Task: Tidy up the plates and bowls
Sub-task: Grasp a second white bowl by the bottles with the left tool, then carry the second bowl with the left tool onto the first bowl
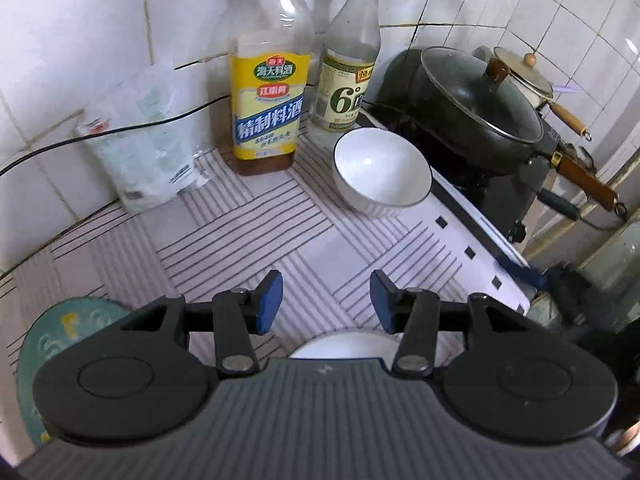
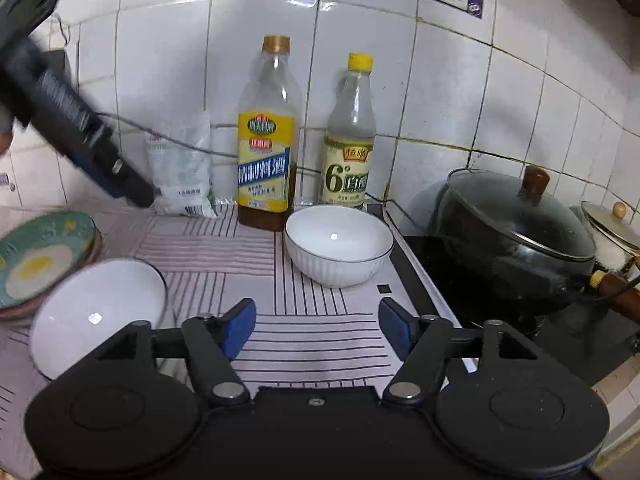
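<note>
Grippers left (image 1: 326, 300) and right (image 2: 317, 326) both gape wide, holding and touching nothing.

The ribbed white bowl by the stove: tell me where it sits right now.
The ribbed white bowl stands upright on the striped mat, centre of the right wrist view, just in front of the vinegar bottle and left of the black lidded pan.

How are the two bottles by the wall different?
The cooking wine bottle is taller and wider, with a gold cap and brown liquid low inside. The vinegar bottle is shorter and slimmer, with a yellow cap and a pale label showing a big 6. Both are clear, upright and stand side by side behind the white bowl.
</note>
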Motion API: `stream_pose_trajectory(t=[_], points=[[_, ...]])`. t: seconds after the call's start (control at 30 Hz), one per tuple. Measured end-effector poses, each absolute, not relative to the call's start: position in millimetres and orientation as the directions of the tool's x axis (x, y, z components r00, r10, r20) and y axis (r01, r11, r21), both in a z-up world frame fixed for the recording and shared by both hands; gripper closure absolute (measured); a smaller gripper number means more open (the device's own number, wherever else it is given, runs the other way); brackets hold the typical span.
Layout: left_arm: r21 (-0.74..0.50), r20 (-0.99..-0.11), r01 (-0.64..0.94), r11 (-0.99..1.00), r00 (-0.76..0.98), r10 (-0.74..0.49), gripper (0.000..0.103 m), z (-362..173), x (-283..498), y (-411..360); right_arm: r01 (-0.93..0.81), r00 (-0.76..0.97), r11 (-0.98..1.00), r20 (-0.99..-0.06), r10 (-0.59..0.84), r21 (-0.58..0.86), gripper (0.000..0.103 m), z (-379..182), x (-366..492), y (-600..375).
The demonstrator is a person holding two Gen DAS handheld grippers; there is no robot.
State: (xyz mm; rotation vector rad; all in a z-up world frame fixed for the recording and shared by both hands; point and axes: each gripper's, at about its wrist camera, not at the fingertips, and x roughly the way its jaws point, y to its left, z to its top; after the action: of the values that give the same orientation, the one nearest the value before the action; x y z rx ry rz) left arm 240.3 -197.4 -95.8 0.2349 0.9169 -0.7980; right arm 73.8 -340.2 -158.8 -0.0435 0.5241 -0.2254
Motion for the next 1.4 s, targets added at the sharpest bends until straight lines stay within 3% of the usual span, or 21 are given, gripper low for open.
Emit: stream_pose_trajectory(t=[0.13,0.2,0.27,0.47,0.73,0.83,0.93,1.2,1.4], points=[[-0.152,-0.775,0.716,0.681,0.341,-0.532,0.05,-103.6,256.6,-219.2,0.218,0.826,0.974,-0.518,-0.22,-0.066,0.027,-185.8,90.9,-347.5],[-0.165,-0.768,0.717,0.677,0.337,-0.544,0.049,-108.5,267.0,-230.9,0.227,0.821,0.973,-0.529,-0.216,-0.045,0.014,-193.0,100.3,-353.0],[-0.126,-0.746,0.704,0.699,0.397,-0.535,0.048,-114.9,278.1,-241.3,0.242,0.829,0.97,-0.514,-0.22,-0.025,0.009,-198.2,110.5,-358.6],[-0.144,-0.746,0.687,0.712,0.397,-0.534,0.046,-136.9,317.3,-263.4,0.223,0.826,0.972,-0.514,-0.231,-0.079,0.009,-214.4,146.4,-363.1],[-0.283,-0.697,0.723,0.63,0.296,-0.653,0.048,-164.3,334.0,-286.3,0.204,0.802,0.978,-0.565,-0.194,-0.047,0.009,-224.2,188.7,-382.9],[-0.288,-0.72,0.727,0.623,0.265,-0.642,0.049,-174.5,340.1,-300.6,0.209,0.809,0.977,-0.556,-0.192,-0.034,0.009,-219.8,194.7,-388.8],[-0.277,-0.74,0.726,0.63,0.257,-0.622,0.052,-182.4,346.3,-309.9,0.233,0.805,0.972,-0.559,-0.198,-0.009,0.009,-216.2,201.3,-396.0],[-0.292,-0.754,0.696,0.656,0.254,-0.606,0.09,-194.5,361.2,-316.8,0.253,0.794,0.965,-0.555,-0.249,-0.07,0.007,-220.3,222.4,-402.1],[-0.25,-0.743,0.718,0.65,0.289,-0.604,0.092,-191.8,353.1,-318.2,0.261,0.801,0.963,-0.541,-0.257,-0.071,0.007,-222.3,226.6,-400.9]])
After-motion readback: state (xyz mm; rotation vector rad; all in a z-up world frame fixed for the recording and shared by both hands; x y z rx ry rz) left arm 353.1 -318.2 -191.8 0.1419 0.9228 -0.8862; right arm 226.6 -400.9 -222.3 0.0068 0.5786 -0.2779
